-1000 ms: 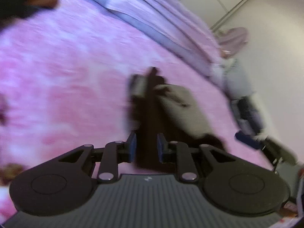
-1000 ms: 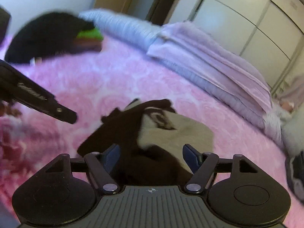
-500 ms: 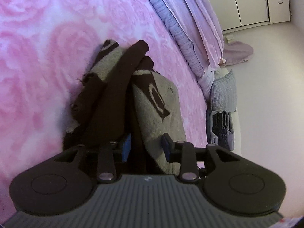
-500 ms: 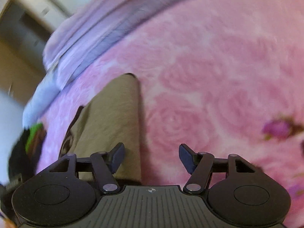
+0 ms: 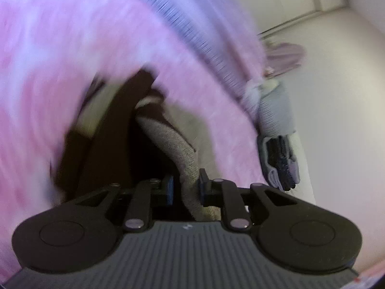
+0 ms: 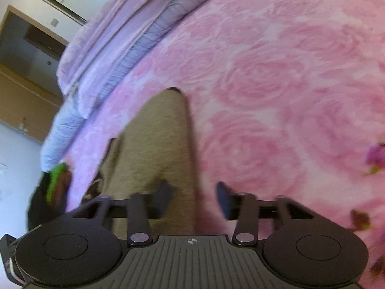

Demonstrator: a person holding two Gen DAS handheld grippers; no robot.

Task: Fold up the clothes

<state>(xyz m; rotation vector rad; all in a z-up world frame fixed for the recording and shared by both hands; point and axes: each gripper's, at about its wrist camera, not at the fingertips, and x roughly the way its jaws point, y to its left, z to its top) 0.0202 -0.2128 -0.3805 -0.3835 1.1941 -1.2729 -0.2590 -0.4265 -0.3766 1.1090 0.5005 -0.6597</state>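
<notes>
Pinching a rolled fold of nubby tan knit, the left gripper (image 5: 185, 189) has its fingers nearly closed on the sweater (image 5: 173, 144), whose dark brown parts trail toward 11 o'clock over the plush pink rose-patterned bedspread (image 5: 48, 72). The right gripper (image 6: 192, 198) hangs with fingers spread wide and nothing between them, over the sweater's flat tan panel (image 6: 158, 144), which tapers toward 12 o'clock; a ribbed lilac quilt (image 6: 134, 36) lies at 11 o'clock.
</notes>
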